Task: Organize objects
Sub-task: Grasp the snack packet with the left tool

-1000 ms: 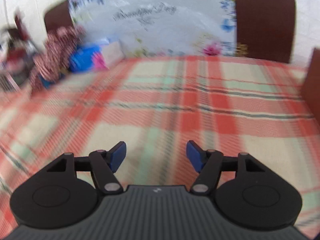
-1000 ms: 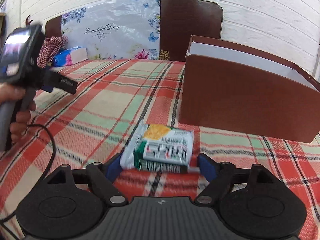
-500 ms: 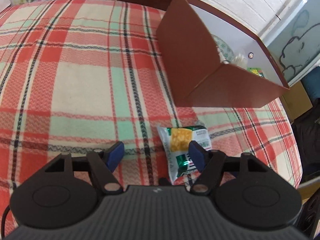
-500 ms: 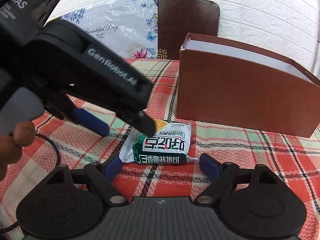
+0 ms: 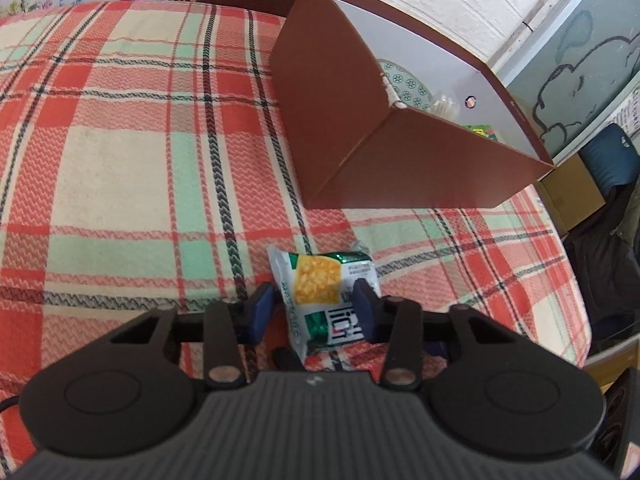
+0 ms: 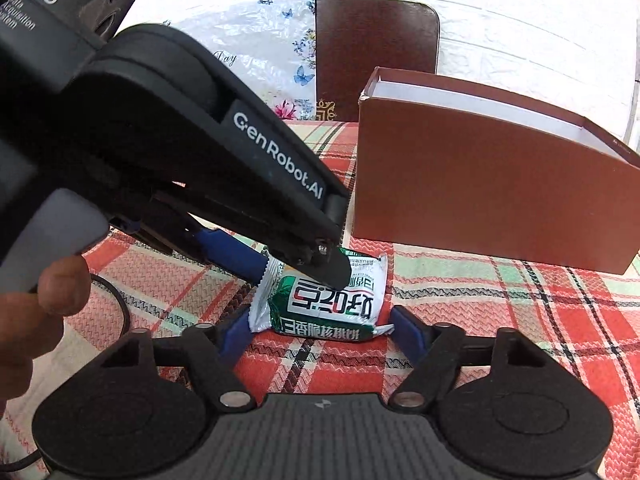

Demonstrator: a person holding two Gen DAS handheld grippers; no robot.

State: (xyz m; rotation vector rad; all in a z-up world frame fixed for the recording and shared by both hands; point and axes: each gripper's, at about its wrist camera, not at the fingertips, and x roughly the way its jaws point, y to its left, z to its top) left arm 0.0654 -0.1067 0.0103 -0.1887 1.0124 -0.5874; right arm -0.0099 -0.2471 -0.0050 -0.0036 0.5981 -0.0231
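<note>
A green and white snack packet [image 5: 320, 292] [image 6: 324, 300] lies on the plaid blanket in front of a brown box [image 5: 340, 120] [image 6: 480, 184]. My left gripper [image 5: 312, 312] [image 6: 300, 274] comes down over it from the left, jaws closing. Its right pad overlaps the packet's edge, and a thin gap shows at the left pad. My right gripper [image 6: 320, 330] straddles the packet lengthwise with its jaws closing, and both blue pads touch the crimped ends.
The box is open at the top and holds a patterned item [image 5: 404, 84] and a green package [image 5: 480, 132]. The bed's edge [image 5: 576, 300] drops off to the right. A person's hand [image 6: 40, 300] and a cable [image 6: 120, 312] are at the left. A dark headboard [image 6: 376, 52] stands behind.
The left gripper swung from facing the headboard to pointing down over the packet, and its jaws narrowed around it. The right jaws closed in onto the packet's ends.
</note>
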